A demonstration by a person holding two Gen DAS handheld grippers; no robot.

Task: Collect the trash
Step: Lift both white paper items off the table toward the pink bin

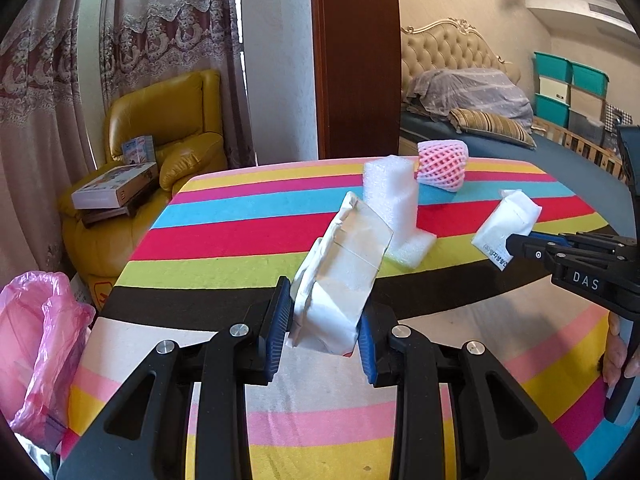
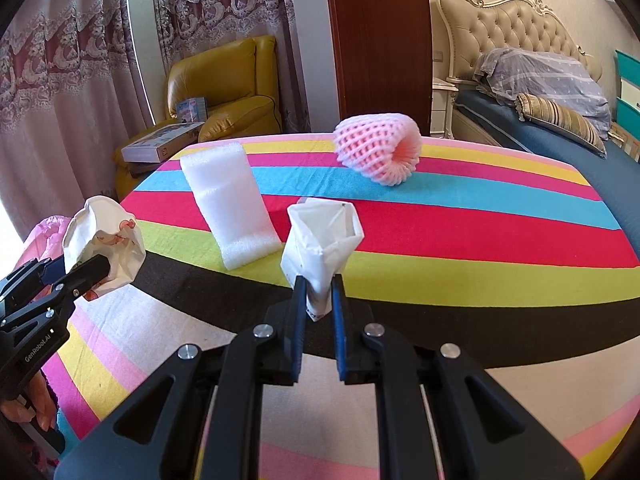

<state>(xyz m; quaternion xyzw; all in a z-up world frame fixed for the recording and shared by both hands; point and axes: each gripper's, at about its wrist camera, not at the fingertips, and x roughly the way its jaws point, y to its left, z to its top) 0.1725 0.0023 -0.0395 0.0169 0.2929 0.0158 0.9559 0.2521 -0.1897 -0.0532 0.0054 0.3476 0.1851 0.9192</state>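
Note:
My left gripper (image 1: 324,316) is shut on a crumpled white paper packet (image 1: 340,272) and holds it above the striped table (image 1: 240,236). It also shows in the right wrist view (image 2: 104,248), at the left. My right gripper (image 2: 319,296) is shut on a small white paper bag (image 2: 320,244), which also shows in the left wrist view (image 1: 506,224). A white foam sheet (image 2: 228,204) and a pink foam fruit net (image 2: 380,152) lie on the table beyond both grippers. A pink trash bag (image 1: 40,344) hangs open at the table's left edge.
A yellow armchair (image 1: 172,128) with boxes (image 1: 116,188) on it stands behind the table on the left. A dark wooden post (image 1: 356,60) rises behind the table. A bed (image 2: 560,140) and stacked storage boxes (image 1: 568,88) are at the right.

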